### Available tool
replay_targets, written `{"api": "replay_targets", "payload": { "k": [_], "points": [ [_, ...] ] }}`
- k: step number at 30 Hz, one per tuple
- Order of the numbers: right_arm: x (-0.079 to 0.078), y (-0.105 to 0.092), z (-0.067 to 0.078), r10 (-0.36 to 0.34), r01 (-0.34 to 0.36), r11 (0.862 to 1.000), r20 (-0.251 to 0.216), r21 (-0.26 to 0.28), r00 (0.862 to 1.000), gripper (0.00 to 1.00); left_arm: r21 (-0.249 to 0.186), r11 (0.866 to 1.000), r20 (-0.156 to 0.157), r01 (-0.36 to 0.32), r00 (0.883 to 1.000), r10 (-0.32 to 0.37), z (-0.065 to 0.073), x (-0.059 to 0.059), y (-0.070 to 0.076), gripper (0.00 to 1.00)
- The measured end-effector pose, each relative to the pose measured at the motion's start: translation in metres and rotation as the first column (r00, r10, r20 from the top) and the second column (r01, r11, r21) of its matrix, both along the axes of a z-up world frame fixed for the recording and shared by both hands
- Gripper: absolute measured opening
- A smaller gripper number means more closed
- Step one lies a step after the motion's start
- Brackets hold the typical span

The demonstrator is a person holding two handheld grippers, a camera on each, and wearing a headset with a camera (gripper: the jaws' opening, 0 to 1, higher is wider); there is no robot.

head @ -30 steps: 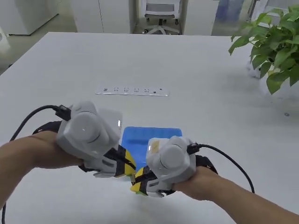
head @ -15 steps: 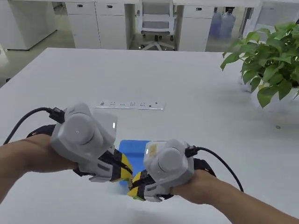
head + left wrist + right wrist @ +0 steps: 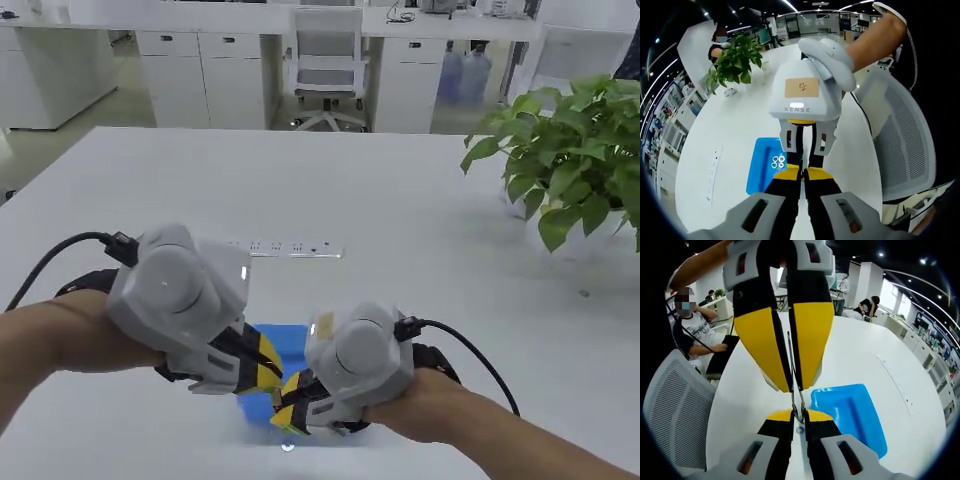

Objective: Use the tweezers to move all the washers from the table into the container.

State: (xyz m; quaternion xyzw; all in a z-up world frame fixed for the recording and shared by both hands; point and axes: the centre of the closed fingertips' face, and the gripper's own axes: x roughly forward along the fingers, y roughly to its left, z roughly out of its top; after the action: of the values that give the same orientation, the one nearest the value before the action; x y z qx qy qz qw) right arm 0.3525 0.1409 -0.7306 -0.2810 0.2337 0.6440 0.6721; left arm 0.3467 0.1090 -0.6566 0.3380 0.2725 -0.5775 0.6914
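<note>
The thin metal tweezers (image 3: pixel 794 375) run between the yellow pads of my left gripper (image 3: pixel 787 347) down into my right gripper (image 3: pixel 799 421). Both grippers face each other, jaws nearly closed on the tweezers. A small washer (image 3: pixel 799 430) lies on the white table just under the tweezer tips. The blue container (image 3: pixel 760 167) sits beside them with a few washers (image 3: pixel 778 161) inside. In the head view my left gripper (image 3: pixel 255 365) and right gripper (image 3: pixel 290 405) meet over the container's (image 3: pixel 285 340) near edge and hide most of it.
A white power strip (image 3: pixel 285 248) lies on the table beyond the container. A potted plant (image 3: pixel 565 160) stands at the far right. An office chair (image 3: pixel 325 70) is behind the table. A person sits at a desk (image 3: pixel 695 322) to one side.
The head camera has tilted up, so everything sits lower in the picture. The two grippers stay pressed together at the container's near edge.
</note>
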Motion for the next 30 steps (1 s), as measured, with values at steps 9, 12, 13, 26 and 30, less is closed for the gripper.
{"api": "replay_targets", "payload": {
  "k": [9, 12, 13, 26, 30],
  "points": [
    [0.017, -0.003, 0.004, -0.014, 0.014, 1.000, 0.009, 0.008, 1.000, 0.10, 0.001, 1.000, 0.012, 0.006, 1.000, -0.006, 0.004, 0.015, -0.003, 0.07],
    [0.022, -0.002, 0.005, -0.021, 0.020, 1.000, 0.011, 0.014, 1.000, 0.10, 0.002, 1.000, 0.017, 0.009, 1.000, -0.009, 0.004, 0.020, -0.004, 0.07],
    [0.024, -0.002, 0.005, -0.022, 0.022, 1.000, 0.012, 0.015, 1.000, 0.10, 0.002, 1.000, 0.018, 0.009, 1.000, -0.009, 0.004, 0.022, -0.004, 0.07],
    [0.044, -0.002, -0.003, -0.042, 0.042, 0.999, 0.010, 0.026, 0.999, 0.10, 0.007, 1.000, 0.030, 0.023, 0.999, -0.024, -0.004, 0.042, -0.007, 0.07],
    [0.049, -0.005, -0.008, -0.048, 0.048, 0.999, 0.006, 0.023, 0.999, 0.10, 0.007, 1.000, 0.027, 0.025, 0.999, -0.026, -0.008, 0.047, -0.008, 0.07]
  ]
}}
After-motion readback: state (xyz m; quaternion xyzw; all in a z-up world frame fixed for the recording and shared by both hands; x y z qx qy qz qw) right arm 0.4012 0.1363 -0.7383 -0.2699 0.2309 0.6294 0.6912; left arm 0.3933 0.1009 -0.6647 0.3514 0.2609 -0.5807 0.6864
